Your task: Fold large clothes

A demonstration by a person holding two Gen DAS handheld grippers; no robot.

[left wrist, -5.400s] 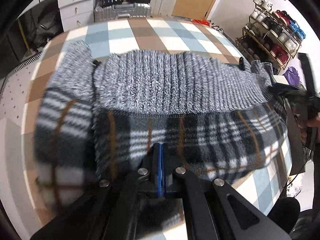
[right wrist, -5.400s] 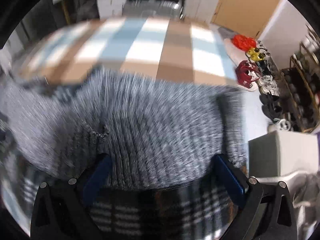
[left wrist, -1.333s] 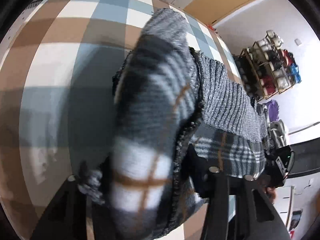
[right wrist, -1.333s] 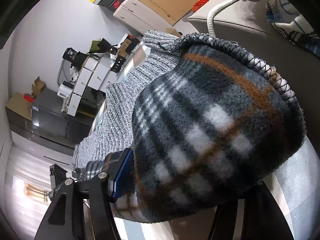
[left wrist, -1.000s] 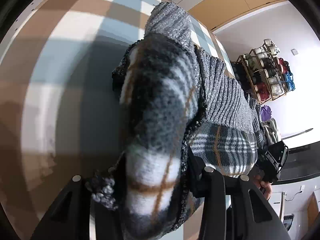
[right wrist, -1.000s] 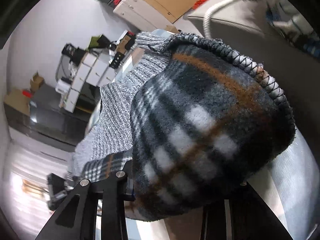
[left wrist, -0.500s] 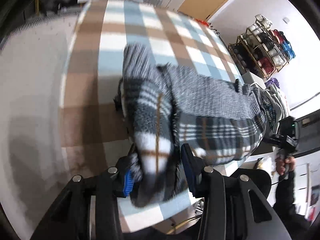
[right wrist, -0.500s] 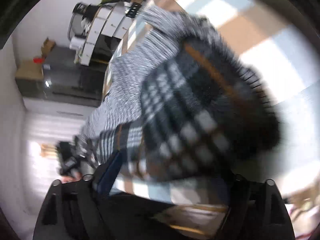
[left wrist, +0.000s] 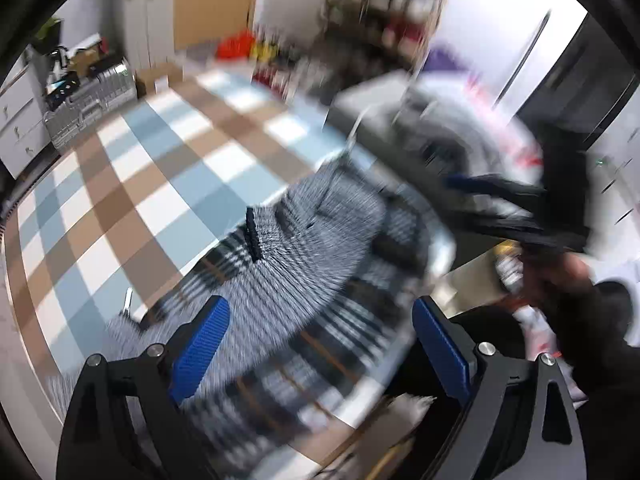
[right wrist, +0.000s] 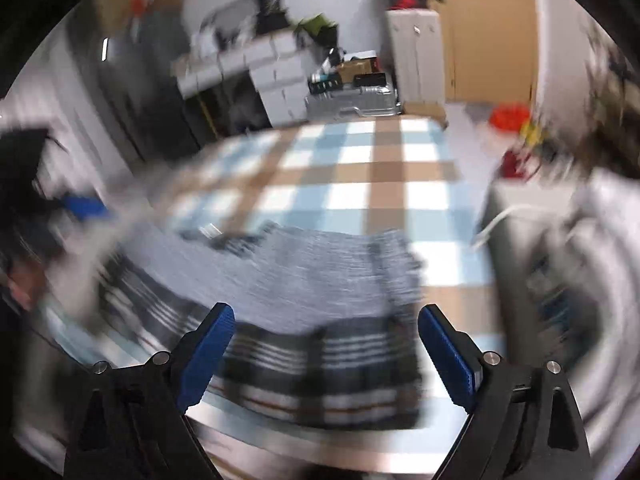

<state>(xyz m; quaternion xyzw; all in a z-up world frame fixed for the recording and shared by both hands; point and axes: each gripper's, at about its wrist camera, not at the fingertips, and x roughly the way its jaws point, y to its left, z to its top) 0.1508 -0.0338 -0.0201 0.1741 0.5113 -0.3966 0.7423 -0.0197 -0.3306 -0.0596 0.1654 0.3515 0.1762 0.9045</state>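
Both sleeve ends, clamped in the tools a second ago, are let go; left tool (left wrist: 316, 344) and right tool (right wrist: 324, 350) now have jaws opening wide with nothing between the pads, and both views have swung to look down over the garment. Sweater (right wrist: 320, 280), grey knit over plaid fleece, lies bunched on the checked table (right wrist: 376, 168), near its front edge, below and ahead of each tool, not touching either. In the left view the right tool (left wrist: 500, 196) shows as a blurred dark shape off to the right, a hand (left wrist: 560, 280) behind it. Frames heavily blurred, so fold edges can't be read. Risk, as a guess: the thick fleece sleeves could spring back open with nothing pinning them, and the plaid hem close to the table edge could slide off if the next grab drags it.
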